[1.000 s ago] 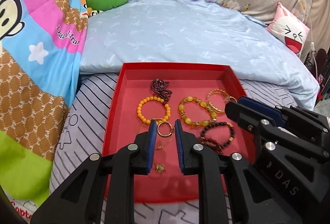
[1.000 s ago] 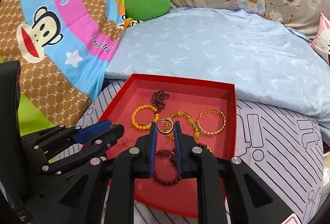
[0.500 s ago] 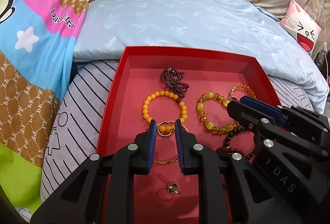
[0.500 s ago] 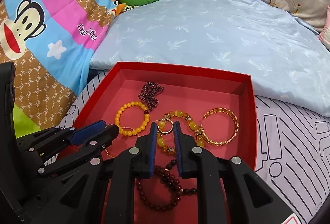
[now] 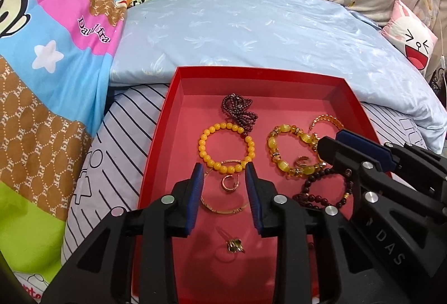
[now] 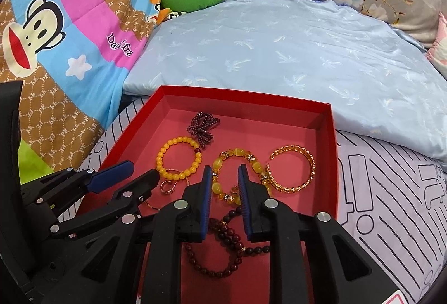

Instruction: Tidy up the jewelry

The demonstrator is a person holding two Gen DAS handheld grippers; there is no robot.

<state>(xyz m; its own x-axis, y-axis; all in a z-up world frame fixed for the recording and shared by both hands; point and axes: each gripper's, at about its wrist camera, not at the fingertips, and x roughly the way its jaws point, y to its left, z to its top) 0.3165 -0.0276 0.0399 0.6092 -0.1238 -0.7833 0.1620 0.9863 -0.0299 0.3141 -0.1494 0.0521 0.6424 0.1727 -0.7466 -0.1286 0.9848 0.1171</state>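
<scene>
Lying in the red tray (image 5: 156, 136) is all the jewelry. A small gold ring (image 5: 229, 183) sits on the tray floor, right between the two blue pads of the left gripper (image 5: 223, 172). The pads stand wide apart and do not touch the ring. This gripper reaches in low from the near edge of the tray and points at the far side.

Just past the ring lies a round yellow bead bracelet (image 5: 226, 147). Behind it is a bunch of dark purple beads (image 5: 239, 111). A thin gold bangle (image 5: 225, 206) lies under the left gripper, and a little gold charm (image 5: 234, 245) lies closer to the camera.

The right gripper (image 6: 223, 181) comes in beside the left one, on its right. Its pads are open too, with a small gap, and they hold nothing. They hang over a chunky yellow stone bracelet (image 6: 237, 172). A gold cuff (image 6: 293, 169) lies to the right, and a dark red bead bracelet (image 6: 223, 248) lies under the right gripper.

The tray rests on a striped sheet (image 6: 391, 192). A light blue pillow (image 6: 279, 46) is behind it.
</scene>
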